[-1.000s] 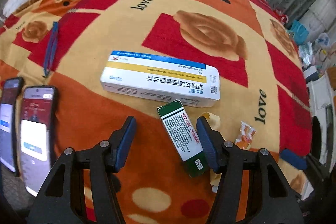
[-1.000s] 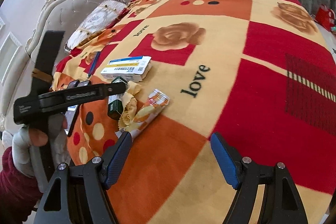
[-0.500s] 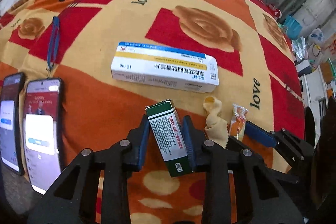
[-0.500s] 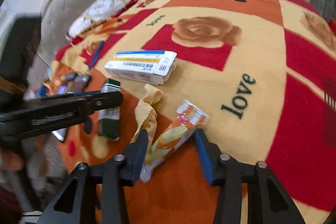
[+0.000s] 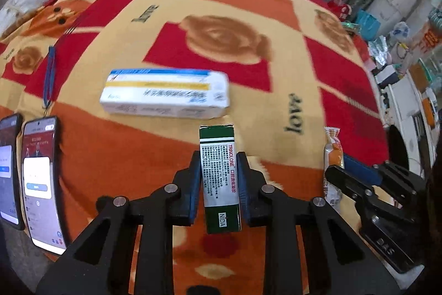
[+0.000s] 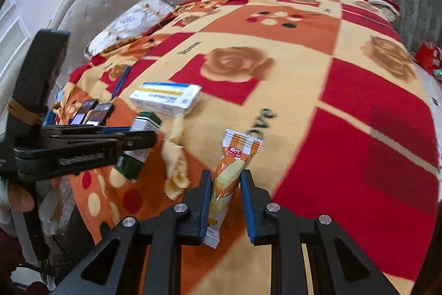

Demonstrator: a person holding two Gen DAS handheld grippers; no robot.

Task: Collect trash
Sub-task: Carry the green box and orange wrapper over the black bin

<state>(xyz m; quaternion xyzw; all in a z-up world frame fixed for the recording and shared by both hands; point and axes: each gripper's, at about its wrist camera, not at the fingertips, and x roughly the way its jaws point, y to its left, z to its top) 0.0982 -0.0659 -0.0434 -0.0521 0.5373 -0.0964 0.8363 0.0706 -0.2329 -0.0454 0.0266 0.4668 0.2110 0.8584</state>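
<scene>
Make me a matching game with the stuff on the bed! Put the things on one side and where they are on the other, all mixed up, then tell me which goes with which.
Things:
1. green box
2. orange snack wrapper
3. white box
4. two phones

Places:
A. lying flat at the blanket's edge, screens lit
B. between the right gripper's fingers
C. lying free on the blanket, nothing holding it
D. clamped in the left gripper

Pairs: 1-D, 2-B, 3-C, 4-A
</scene>
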